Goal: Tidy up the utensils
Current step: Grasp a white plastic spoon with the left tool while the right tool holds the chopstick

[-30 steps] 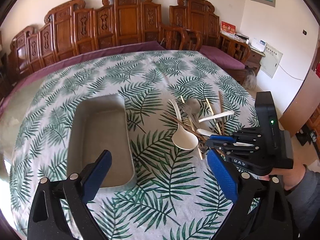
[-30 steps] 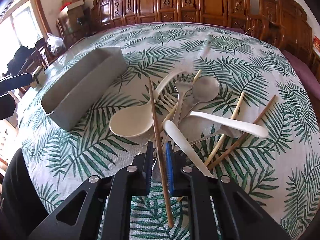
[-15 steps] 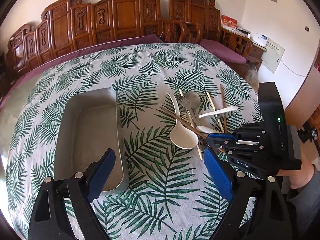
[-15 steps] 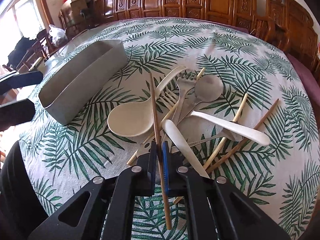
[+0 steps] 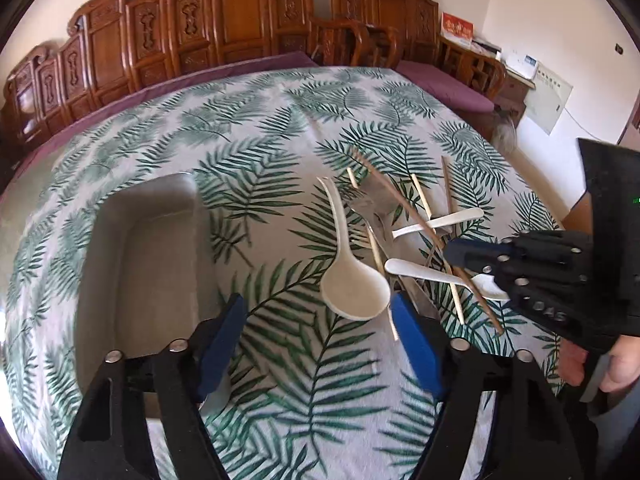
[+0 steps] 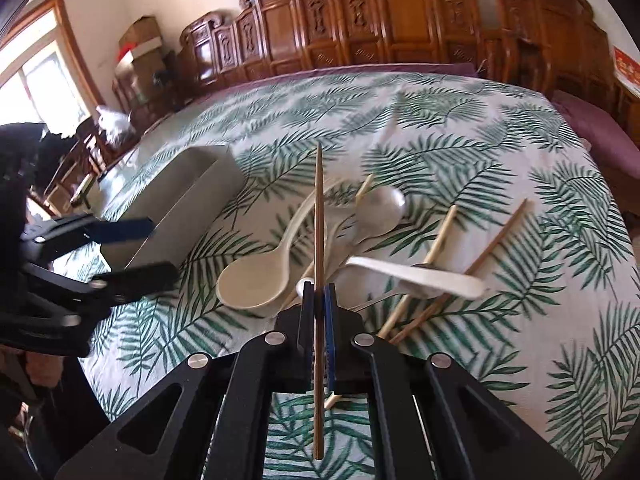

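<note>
- Our right gripper is clamping 1 dark wooden chopstick, jaws pressed onto its shaft; a second ago they were narrowing onto it while it was still lying in the pile.
- That chopstick is now pointing toward 12 o'clock in the right wrist view, its far tip lifting clear of the white ladle spoon, so we are judging the pick as made and the carry as starting.
- Our left gripper is standing open with nothing between its blue pads; its jaws have just been closing in part, and the ladle bowl is sitting just beyond them at 12 o'clock.
- The grey tray is lying at 10 o'clock from the left gripper, empty as far as we are seeing, on the palm-leaf tablecloth.
- The rest of the pile is still waiting at 1 o'clock: a metal spoon, a white spoon handle, and pale chopsticks.
- We are reckoning the task barely begun: the held chopstick needs to travel toward 10 o'clock into the tray.
</note>
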A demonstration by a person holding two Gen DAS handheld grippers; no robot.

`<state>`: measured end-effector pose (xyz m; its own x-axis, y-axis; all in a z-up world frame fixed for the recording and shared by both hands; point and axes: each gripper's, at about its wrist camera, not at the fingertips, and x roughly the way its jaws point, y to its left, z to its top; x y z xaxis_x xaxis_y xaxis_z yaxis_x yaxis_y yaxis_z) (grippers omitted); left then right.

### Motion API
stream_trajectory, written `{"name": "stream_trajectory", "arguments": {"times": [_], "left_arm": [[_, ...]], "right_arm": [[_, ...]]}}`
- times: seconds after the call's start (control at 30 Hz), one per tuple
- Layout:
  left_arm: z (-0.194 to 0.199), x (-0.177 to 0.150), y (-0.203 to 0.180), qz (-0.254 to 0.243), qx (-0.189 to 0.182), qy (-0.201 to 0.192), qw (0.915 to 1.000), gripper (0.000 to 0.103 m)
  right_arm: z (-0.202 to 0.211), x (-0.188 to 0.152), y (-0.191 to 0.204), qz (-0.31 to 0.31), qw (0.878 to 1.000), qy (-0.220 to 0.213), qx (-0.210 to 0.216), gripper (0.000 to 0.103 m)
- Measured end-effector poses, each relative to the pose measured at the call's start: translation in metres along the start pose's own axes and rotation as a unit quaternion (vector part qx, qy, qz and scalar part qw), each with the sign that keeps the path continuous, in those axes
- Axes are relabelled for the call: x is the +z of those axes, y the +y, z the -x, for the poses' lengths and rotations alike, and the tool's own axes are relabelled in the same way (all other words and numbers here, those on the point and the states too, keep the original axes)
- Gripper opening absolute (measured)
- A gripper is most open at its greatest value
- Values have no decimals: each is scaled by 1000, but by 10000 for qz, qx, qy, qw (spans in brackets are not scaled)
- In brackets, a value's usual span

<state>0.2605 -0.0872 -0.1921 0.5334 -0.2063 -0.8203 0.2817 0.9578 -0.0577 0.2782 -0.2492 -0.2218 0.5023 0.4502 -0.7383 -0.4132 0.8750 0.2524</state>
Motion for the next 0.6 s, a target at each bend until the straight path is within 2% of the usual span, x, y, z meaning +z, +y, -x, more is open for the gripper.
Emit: {"name": "stream_trajectory", "arguments": {"times": [0.3,0.43,0.6], "left_arm": [[-56,11,-6,2,176,474,9987,51],[-68,13,-11,-79,366,626,9973,50],[-76,9,-12,-59,419,809,9958,50]], "right_arm": [[2,1,-11,-79,9998,-95,-126,6],[1,1,-10,-52,9999,-106,-117,6],[1,3,-10,-72,9998,-133,-94,6]]}}
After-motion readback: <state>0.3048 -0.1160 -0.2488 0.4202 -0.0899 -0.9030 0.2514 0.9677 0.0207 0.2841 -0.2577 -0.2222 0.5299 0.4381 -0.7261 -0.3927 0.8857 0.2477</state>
